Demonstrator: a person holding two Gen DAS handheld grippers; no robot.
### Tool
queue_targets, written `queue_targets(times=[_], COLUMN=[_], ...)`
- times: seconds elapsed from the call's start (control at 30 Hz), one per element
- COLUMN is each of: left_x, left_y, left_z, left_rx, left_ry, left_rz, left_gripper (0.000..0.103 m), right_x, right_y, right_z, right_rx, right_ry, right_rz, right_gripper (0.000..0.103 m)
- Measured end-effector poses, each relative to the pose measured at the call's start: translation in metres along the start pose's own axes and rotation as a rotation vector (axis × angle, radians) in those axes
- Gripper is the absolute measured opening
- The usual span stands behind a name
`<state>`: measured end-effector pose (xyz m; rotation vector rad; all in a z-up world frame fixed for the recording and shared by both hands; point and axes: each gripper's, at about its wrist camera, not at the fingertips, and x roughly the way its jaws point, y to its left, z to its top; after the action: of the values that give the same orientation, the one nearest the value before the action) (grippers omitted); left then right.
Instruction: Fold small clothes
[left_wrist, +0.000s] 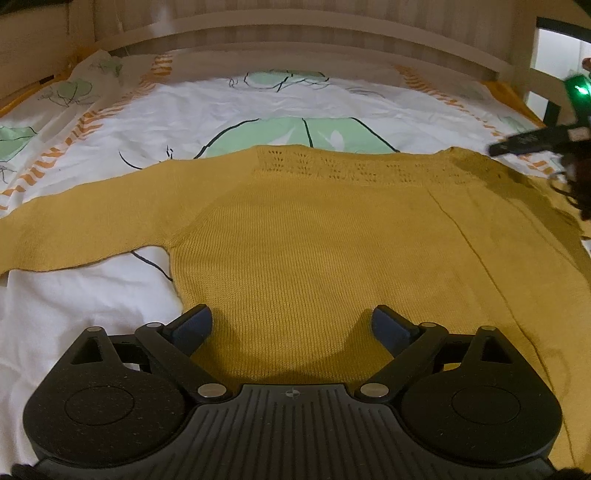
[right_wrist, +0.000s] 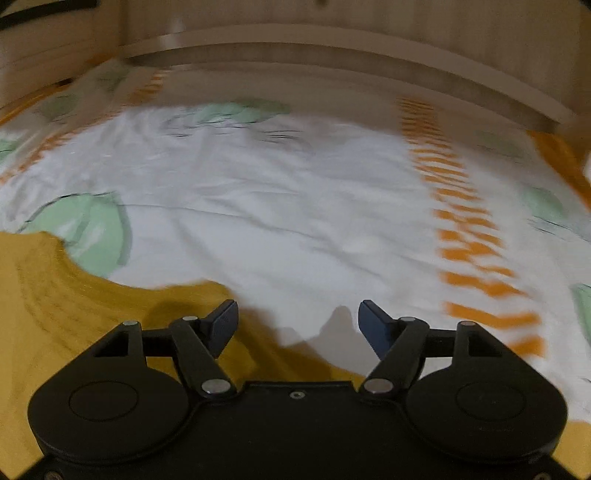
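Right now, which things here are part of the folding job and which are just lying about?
Part of the job:
yellow knitted sweater, spread flat
left tongs, open above its hem
right tongs, open over its edge

Just there:
patterned bedsheet underneath
wooden bed frame behind

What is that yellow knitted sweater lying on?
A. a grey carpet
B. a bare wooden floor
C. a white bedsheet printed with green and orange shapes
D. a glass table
C: the mustard sweater is spread flat on a white sheet with green patches and orange stripes, and both open grippers, left and right, hold nothing.
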<state>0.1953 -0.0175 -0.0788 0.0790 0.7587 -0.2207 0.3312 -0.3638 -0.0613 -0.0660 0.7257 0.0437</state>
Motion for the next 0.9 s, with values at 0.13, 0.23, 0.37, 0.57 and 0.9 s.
queue_targets(times=[0.13, 0.23, 0.37, 0.57, 0.9], left_x=[0.000, 0.000, -0.001, -0.001, 0.000], left_y=[0.000, -0.001, -0.004, -0.004, -0.002], left_z=[-0.002, -0.003, -0.004, -0.004, -0.003], left_rx=[-0.003, -0.005, 0.002, 0.001, -0.003], left_ry=[-0.017, -0.027, -0.032, -0.033, -0.032], left_rz=[0.004, 0.009, 0.020, 0.020, 0.016], left_gripper=[0.097, 0.098, 0.099, 0.099, 0.099], right_x=[-0.022, -0.038, -0.050, -0.024, 0.018], right_y=[-0.041, -0.072, -0.079, -0.038, -0.005], right_z=[-0.016, -0.033, -0.036, -0.017, -0.017], right_rx=[0.097, 0.157, 0.107, -0.094, -0.244], right_ry=[0.009, 0.022, 0.011, 0.007, 0.099], right_rz=[-0.086, -0.139, -0.143, -0.060, 0.133], right_gripper=[0.075, 0.075, 0.075, 0.074, 0.060])
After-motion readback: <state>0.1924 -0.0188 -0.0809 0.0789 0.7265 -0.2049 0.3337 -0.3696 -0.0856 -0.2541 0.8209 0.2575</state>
